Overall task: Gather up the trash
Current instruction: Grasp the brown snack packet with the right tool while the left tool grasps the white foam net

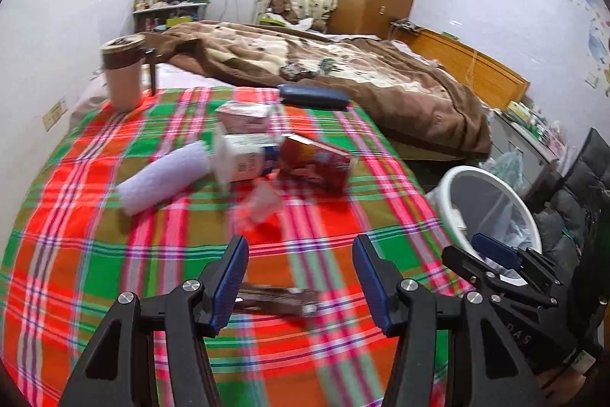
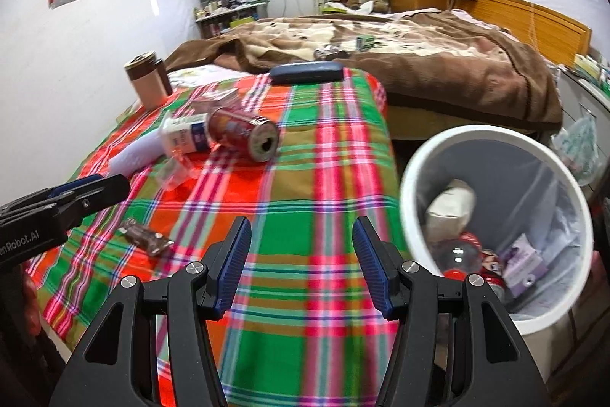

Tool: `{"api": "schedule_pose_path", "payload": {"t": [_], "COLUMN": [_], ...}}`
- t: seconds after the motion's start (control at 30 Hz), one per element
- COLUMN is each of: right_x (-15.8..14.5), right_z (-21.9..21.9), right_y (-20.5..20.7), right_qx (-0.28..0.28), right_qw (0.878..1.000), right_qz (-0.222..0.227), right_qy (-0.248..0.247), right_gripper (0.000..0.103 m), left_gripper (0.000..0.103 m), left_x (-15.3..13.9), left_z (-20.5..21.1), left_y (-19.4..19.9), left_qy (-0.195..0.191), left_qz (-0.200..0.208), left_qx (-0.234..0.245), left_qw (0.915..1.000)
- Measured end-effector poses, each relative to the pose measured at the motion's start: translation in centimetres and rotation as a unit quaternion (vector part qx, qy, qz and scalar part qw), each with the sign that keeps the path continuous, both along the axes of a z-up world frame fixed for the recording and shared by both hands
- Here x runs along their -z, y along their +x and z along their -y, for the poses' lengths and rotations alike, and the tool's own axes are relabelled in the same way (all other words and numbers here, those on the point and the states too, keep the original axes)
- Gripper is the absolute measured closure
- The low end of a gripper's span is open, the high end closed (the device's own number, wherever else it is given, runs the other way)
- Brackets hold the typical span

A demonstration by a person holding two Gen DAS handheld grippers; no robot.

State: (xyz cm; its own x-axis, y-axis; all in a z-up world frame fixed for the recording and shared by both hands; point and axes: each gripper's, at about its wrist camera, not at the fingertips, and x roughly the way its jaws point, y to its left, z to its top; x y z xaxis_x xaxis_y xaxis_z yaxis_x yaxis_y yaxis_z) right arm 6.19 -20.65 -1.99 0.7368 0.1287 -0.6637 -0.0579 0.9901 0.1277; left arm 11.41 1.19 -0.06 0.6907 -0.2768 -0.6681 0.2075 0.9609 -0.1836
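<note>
Here: both fingers point(image 1: 300, 277) point(image 2: 301, 262) apart, empty | crinkled foil wrapper point(image 2: 145, 238) | cylindrical metal can point(image 2: 244, 134) | plaid cloth point(image 2: 305, 178)

A: Where is the plaid cloth point(image 2: 305, 185) free?
B: The near and right part, up to the white bin point(image 2: 408, 201). Only a dark wrapper point(image 2: 146, 239) lies near left.
A: And farther off?
B: Crowded: a red can point(image 2: 240, 132), a white carton point(image 2: 187, 136), a pale roll point(image 1: 164, 178), something clear, blurred. A brown-lidded cup point(image 2: 146, 81) stands far left, a dark blue case point(image 2: 307, 72) at the far edge.
</note>
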Motion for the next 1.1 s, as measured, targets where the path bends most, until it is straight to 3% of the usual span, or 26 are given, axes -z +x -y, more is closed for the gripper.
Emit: {"api": "schedule_pose_path", "payload": {"t": [0.5,0.9,1.1], "right_x": [0.9,2.5,3.0], "right_z": [-7.5,-12.6,-13.3], "right_y": [1.4,2.5,3.1], "right_qx": [-0.104,-0.188,-0.190], "right_qw": [0.994,0.980,0.978], "right_qz": [-0.012,-0.043,-0.066], "right_qy": [-0.017,-0.051,-0.059], "right_gripper": [0.046,0.046,0.046], "left_gripper": [0.047,0.042,0.038], "left_x": [0.8,2.4,2.7], "left_z": [-7.9,-10.9,-11.4], "left_y": [1.8,4.4,6.4], "left_qy": [-0.002,-0.002,0.015], "left_qz": [-0.004,-0.026,-0.033], "left_qx": [-0.072,-0.078,-0.073], "left_qw": [0.9974,0.9966,0.9967]}}
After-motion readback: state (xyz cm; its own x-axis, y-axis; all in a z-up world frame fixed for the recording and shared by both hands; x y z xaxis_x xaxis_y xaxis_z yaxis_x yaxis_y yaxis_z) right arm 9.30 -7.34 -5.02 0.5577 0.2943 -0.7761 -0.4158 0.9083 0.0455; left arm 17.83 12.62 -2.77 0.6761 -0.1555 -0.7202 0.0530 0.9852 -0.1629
